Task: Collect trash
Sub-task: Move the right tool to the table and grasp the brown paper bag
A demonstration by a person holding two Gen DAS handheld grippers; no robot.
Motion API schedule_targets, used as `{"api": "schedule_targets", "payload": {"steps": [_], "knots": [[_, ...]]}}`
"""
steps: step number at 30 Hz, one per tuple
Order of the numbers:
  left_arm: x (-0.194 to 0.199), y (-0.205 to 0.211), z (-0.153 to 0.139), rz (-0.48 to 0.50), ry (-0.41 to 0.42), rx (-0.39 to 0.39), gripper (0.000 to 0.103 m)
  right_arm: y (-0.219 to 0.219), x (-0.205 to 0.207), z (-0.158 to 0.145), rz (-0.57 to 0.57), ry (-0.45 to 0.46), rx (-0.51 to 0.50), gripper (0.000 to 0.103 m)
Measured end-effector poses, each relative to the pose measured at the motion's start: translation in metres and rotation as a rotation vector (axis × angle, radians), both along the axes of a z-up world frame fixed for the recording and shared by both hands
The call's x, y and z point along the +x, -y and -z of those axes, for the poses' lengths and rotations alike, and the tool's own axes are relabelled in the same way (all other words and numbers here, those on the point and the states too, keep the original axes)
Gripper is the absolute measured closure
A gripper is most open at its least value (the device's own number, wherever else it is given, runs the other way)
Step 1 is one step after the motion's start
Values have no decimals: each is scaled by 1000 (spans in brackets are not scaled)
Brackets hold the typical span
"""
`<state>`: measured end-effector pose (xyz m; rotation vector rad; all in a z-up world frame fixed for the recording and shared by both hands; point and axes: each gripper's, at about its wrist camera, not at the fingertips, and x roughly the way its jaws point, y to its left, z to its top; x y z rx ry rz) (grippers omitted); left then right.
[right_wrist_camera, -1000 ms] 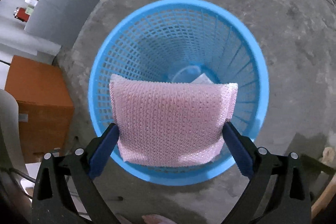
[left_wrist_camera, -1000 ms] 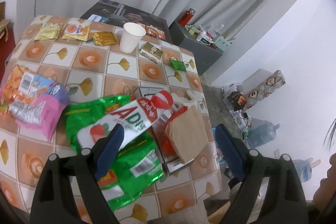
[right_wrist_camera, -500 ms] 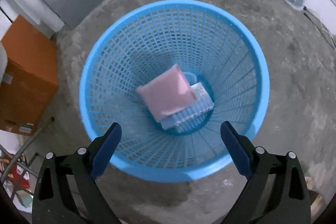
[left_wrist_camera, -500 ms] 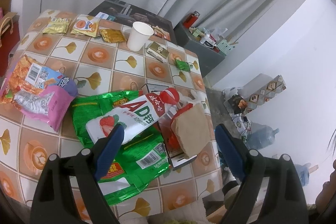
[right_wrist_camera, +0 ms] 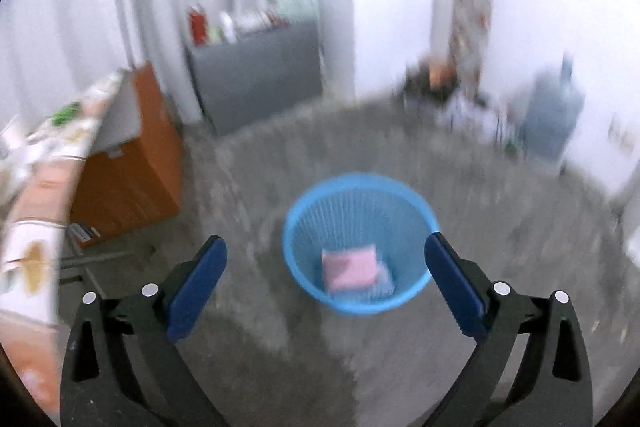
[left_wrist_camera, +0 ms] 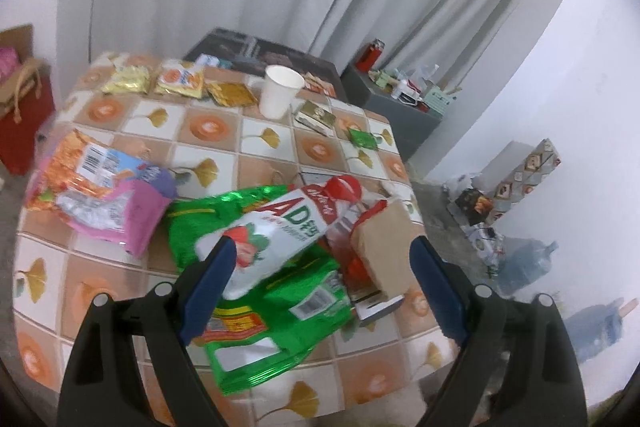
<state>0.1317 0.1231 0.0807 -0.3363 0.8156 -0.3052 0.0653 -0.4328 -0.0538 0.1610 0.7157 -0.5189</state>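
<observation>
Pink pad (right_wrist_camera: 349,266) now in blue basket (right_wrist_camera: 296,227), right gripper (right_wrist_camera: 326,247) parted, withdrawn.

A table (left_wrist_camera: 208,131) covered by a cloth with orange-and-white squares and ginkgo leaves is seen. Along its far edge, two yellow snack packets (left_wrist_camera: 124,81), an orange-and-white packet (left_wrist_camera: 180,83) and a gold foil packet (left_wrist_camera: 234,94) are laid in a row, with an upright white paper cup (left_wrist_camera: 279,95) beside them. A small dark box (left_wrist_camera: 316,115) and a small green sachet (left_wrist_camera: 362,138) lie toward the far right corner. A pink-and-orange crinkled bag (left_wrist_camera: 100,195) is placed at the left edge. Near the front right corner, green foil bags (left_wrist_camera: 280,311) are piled, with a white strawberry-printed pouch (left_wrist_camera: 276,235) on top and a brown paper packet (left_wrist_camera: 386,247) alongside.

On the grey concrete floor (right_wrist_camera: 280,347), a round blue plastic mesh basket (right_wrist_camera: 304,227) and an orange cabinet (right_wrist_camera: 128,179) are stood.
</observation>
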Motion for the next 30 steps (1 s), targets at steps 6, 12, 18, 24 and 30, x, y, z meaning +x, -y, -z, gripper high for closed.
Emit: {"api": "schedule_targets", "payload": {"steps": [6,12,18,24,30], "knots": [[-24,-9,4,-31,61,71,17,-57,-3,-75,-138,183,-24,8],[-51,-15,11,-37,127,135,17,-111,18,-102,-338,260,195,8],[-67,-11,29,-21,149,110,17,-152,64,-74,-459,135,486,10],[-76,12,45,52,168,172,17,-176,108,-35,-431,-31,711,25],[-73,35,54,113,188,184,17,-183,129,-8,-378,-94,823,40]]}}
